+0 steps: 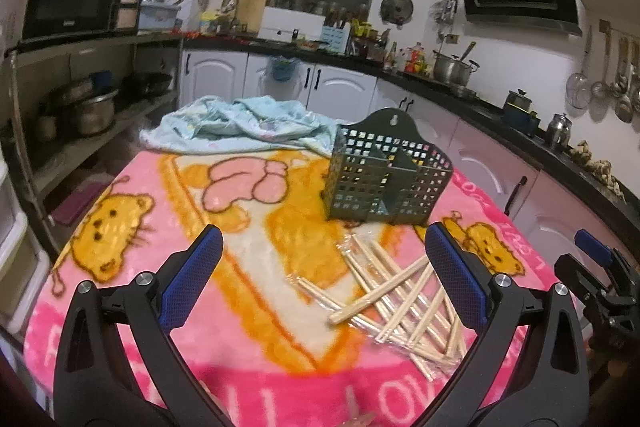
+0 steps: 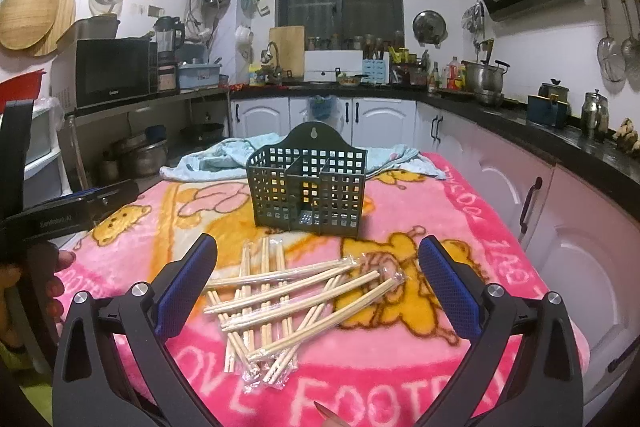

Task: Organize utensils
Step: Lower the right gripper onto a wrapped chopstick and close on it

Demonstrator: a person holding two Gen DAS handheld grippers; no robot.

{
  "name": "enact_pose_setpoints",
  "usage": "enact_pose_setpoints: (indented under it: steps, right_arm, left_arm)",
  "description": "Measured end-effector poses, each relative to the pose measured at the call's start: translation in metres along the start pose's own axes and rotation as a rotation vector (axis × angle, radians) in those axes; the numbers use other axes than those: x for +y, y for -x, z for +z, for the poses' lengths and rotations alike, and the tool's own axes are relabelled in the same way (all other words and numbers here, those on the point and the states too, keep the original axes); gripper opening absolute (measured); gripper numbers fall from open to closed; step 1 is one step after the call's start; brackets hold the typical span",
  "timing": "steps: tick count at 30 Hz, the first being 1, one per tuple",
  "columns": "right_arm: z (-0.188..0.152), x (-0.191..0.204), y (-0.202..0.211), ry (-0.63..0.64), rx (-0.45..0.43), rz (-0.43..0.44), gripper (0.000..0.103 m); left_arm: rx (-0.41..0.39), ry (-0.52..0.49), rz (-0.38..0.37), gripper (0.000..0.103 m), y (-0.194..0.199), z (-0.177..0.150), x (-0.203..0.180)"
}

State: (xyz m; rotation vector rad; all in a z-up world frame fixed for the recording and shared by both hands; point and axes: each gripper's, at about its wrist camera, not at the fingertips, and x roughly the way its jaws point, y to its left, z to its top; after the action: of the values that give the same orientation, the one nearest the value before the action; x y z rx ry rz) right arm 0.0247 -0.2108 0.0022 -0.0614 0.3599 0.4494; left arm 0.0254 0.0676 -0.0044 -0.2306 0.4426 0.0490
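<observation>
1. Left wrist view: the left gripper (image 1: 324,267) hovers over the blanket (image 1: 132,227) with its fingers spread wide and nothing between them. One caddy (image 1: 384,173) stands upright beyond it, with nothing visible inside. The chopsticks (image 1: 396,299) lie in a loose crossed heap just in front of the caddy, under the right-hand finger. The right gripper (image 1: 600,267) shows at the far right edge; from here I cannot tell how far open it is.

2. Right wrist view: the right gripper (image 2: 318,267) is also wide open and empty, poised directly above the chopsticks (image 2: 292,303), which lie between its fingers' line of sight and the caddy (image 2: 308,183). One crumpled cloth (image 2: 224,159) lies behind the caddy.

3. Step, as I judge it: the sorting has not started; this is the approach to the first pick. The next move calls for lowering onto one wrapped pair at the heap's edge and closing across it, not along it.

4. Count: one caddy, showing about three compartments; roughly ten wrapped pairs of chopsticks, though overlap makes the figure uncertain; two grippers.
</observation>
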Motion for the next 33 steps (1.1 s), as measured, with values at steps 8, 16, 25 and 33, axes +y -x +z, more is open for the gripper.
enact_pose_setpoints:
  steps: [8, 16, 25, 33]
  right_arm:
    - [0.009, -0.022, -0.027, -0.031, 0.066, -0.027, 0.098]
    - [-0.002, -0.073, -0.065, -0.136, 0.215, -0.114, 0.098]
    - [-0.017, -0.098, -0.119, -0.15, 0.378, -0.093, 0.08]
    - [-0.037, -0.108, -0.16, -0.177, 0.504, -0.068, 0.06]
  left_arm:
    - [0.081, 0.034, -0.035, 0.093, -0.015, -0.001, 0.017]
    - [0.222, 0.048, -0.154, 0.089, -0.041, -0.023, 0.006]
    - [0.352, 0.125, -0.233, 0.068, -0.074, -0.048, 0.011]
    - [0.401, 0.193, -0.277, 0.059, -0.089, -0.059, 0.023]
